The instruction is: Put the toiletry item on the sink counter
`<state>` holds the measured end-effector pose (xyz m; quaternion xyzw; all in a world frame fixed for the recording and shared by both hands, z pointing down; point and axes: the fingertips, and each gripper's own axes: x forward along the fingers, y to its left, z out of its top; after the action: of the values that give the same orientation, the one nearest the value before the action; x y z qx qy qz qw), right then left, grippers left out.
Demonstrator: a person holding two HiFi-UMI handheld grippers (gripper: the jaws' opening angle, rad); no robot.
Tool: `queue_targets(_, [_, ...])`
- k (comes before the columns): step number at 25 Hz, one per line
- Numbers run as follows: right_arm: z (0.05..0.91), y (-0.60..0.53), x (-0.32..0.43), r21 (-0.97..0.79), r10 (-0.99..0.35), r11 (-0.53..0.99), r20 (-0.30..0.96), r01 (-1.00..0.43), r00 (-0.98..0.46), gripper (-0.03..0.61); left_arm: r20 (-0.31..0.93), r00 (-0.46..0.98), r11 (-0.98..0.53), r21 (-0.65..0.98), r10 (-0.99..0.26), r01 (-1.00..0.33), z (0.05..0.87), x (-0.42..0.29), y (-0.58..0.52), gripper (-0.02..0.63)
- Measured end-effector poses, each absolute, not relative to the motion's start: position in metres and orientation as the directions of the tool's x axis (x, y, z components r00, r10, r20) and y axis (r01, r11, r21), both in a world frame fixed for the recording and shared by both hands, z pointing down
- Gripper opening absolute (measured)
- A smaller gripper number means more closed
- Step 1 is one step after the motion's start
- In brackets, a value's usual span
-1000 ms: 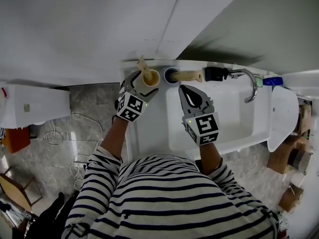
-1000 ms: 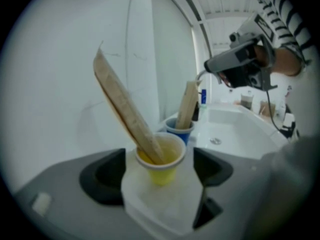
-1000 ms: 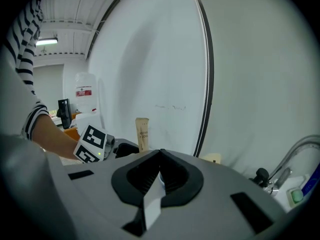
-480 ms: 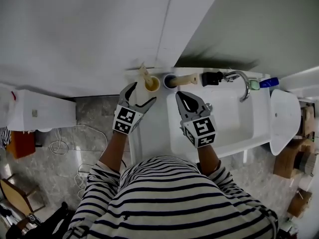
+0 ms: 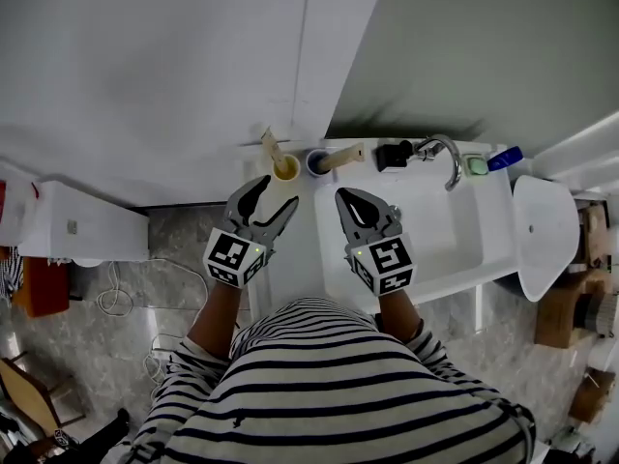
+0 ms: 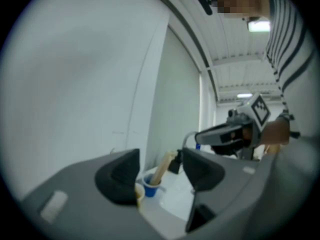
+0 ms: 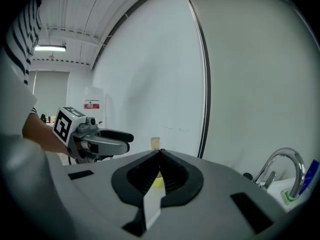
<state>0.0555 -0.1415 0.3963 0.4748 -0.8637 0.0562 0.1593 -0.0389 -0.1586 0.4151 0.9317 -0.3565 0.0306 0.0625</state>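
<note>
- Left gripper (image 5: 274, 196) hovers over the sink counter (image 5: 302, 245), left of the faucet (image 5: 447, 158) and nearer the person than it. Its jaws stand apart, have just been closing partway, and nothing sits between them.
- Right gripper (image 5: 341, 197) hangs between the left gripper and the faucet, also on the person's side of the faucet. Its jaws are pressed together with nothing in them.
- Both grippers point toward the back of the counter, and neither touches anything that stands there.
- White basin (image 5: 445, 235) spreads from under the faucet's spout toward the person.
- Yellow cup (image 5: 285, 169), the toiletry item, stands upright at the back left corner of the counter, well left of the faucet. It is just beyond the left gripper's jaw tips and apart from them.
- Beige stick (image 5: 271, 146) leans out of the yellow cup, tilted away from the faucet.
- Blue cup (image 5: 315, 162) stands just beside the yellow cup on its faucet side, and a longer beige piece (image 5: 343, 156) leans out of it toward the faucet.
- Small black item (image 5: 392, 155) sits just left of the faucet's base, between it and the blue cup.
- Green soap (image 5: 475, 165) lies just right of the faucet, and a blue item (image 5: 504, 158) lies farther right.
- Grey-green wall panel (image 5: 484, 46) rises behind the faucet, and to its left a white panel (image 5: 145, 56) stands behind the two cups.
</note>
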Motion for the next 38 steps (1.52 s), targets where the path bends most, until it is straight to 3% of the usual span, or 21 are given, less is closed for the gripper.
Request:
queue_targets(4, [0.377,-0.120,0.054,0.057,-0.802,0.557,0.294,-0.829,-0.519,0.008,0.050,0.763,-0.761,0.055,-0.644,-0.646,0.386,-0.035,-0.136,0.204])
queue_targets(8, [0.354,-0.100,0.050,0.057,-0.798,0.578,0.249,-0.814,-0.549,0.008,-0.009,0.802,-0.800,0.065,-0.598,-0.596,0.359,-0.032,-0.107,0.063])
queue_targets(11, [0.335,-0.087,0.046,0.057,-0.797,0.590,0.199,-0.806,-0.570,0.008,-0.029,0.824,-0.825,0.035,-0.565,-0.564,0.342,-0.028,-0.086,0.028])
queue_targets(18, [0.317,-0.062,0.036,0.030,-0.780,0.618,0.152,-0.786,-0.608,0.008,-0.096,0.852,-0.857,0.063,-0.515,-0.511,0.313,-0.027,-0.050,0.014])
queue_targets(38, [0.316,-0.039,0.038,0.049,-0.785,0.611,0.166,-0.790,-0.597,0.008,-0.100,0.851,-0.857,0.080,-0.516,-0.510,0.309,-0.031,-0.029,0.014])
